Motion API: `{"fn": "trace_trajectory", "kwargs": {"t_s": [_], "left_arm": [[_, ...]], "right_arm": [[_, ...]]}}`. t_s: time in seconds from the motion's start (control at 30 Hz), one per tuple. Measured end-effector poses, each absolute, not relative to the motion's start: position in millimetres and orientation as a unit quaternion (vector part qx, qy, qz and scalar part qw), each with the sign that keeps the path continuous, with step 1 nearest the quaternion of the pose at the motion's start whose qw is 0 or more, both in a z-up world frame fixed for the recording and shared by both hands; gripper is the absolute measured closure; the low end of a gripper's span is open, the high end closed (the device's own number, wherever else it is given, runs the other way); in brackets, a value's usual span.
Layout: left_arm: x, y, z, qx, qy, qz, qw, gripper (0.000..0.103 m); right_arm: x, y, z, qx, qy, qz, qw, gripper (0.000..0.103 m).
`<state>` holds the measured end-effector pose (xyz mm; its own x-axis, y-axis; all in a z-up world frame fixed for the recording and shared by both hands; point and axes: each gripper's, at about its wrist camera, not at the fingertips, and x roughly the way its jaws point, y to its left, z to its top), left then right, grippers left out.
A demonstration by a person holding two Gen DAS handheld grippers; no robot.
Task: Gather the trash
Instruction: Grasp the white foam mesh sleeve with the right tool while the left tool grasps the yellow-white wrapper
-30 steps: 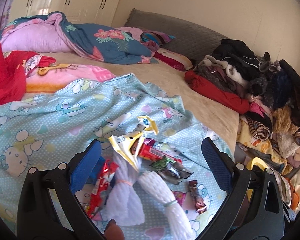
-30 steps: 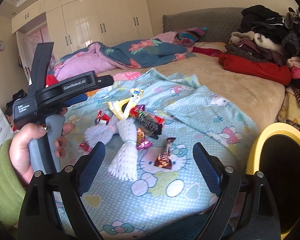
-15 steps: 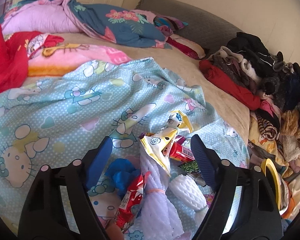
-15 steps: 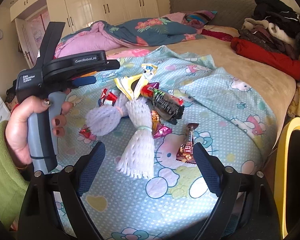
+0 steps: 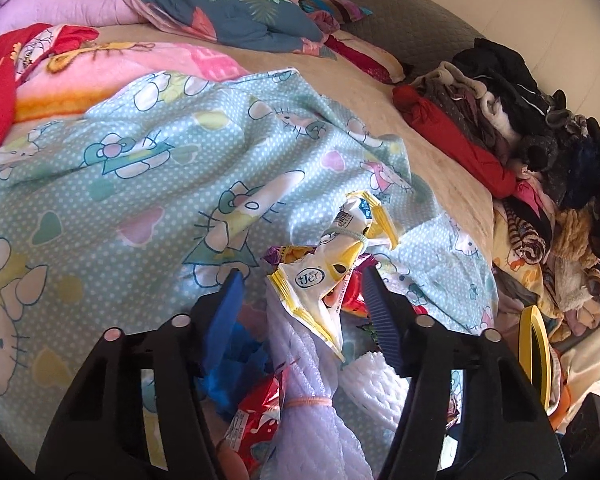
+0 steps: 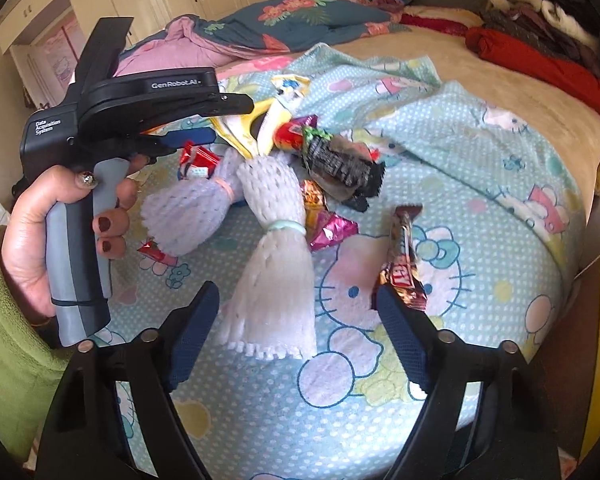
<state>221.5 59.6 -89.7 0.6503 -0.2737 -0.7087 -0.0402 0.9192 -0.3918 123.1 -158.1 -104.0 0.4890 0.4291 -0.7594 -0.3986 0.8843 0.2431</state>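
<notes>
Left wrist view: your left gripper hangs low over the trash heap on the blue cat-print sheet. Jaws apart and closing, with nothing clamped; the yellow-and-white snack pouch sits between the pads, riding on top of a pale purple foam net sleeve. Pouch looks like thin film, knotted at the neck with a green band: light, crinkly, likely slick. Take it at the banded neck or the flat sealed edge, not the puffed belly, or it may squirt out. Foam sleeve reads soft and springy; it should compress a good deal before the pads bite, so grip at the band. A red wrapper and blue scrap lie under the left pad and may come along. A yellow-rimmed bin shows off the bed's edge, right.

Right wrist view: your right gripper is over the white foam net sleeve, jaws wide and closing, pads not yet touching it. Its frilled end lies between them; the green-banded waist sits further ahead and is the firmer hold. A brown candy wrapper touches the right pad's tip: foil, near weightless, easily flicked away. The black wrapper and pink foil wrapper lie just beyond, against the sleeve.
</notes>
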Motion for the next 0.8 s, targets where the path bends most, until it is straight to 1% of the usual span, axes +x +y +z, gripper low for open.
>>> {"fn": "trace_trajectory", "kwargs": {"t_s": [0.07,0.13,0.2,0.23,0.4,0.53,0.6,0.8], "left_arm": [[223,59,-91,-0.190,0.415,-0.067,0.887,0.058],[224,58,-91,-0.189,0.417,-0.071,0.886,0.065],[225,56,-91,-0.187,0.416,-0.075,0.887,0.074],[225,55,-90,-0.183,0.415,-0.076,0.888,0.074],[219,50,-83,-0.176,0.402,-0.080,0.895,0.080],[208,48,-74,-0.183,0.384,-0.091,0.900,0.082],[203,46,-69,-0.185,0.375,-0.092,0.904,0.087],[188,41,-49,-0.190,0.353,-0.097,0.911,0.089]], "right_arm": [[127,-160,-108,0.026,0.455,0.242,0.856,0.036],[127,-161,-111,0.029,0.461,0.250,0.851,0.051],[126,-158,-111,0.025,0.463,0.265,0.845,0.073],[124,-155,-111,0.021,0.462,0.271,0.844,0.079],[113,-151,-104,0.008,0.441,0.291,0.849,0.085],[103,-158,-96,0.015,0.420,0.303,0.855,0.085],[98,-163,-92,0.016,0.411,0.305,0.859,0.085],[88,-180,-78,0.017,0.383,0.305,0.871,0.086]]}}
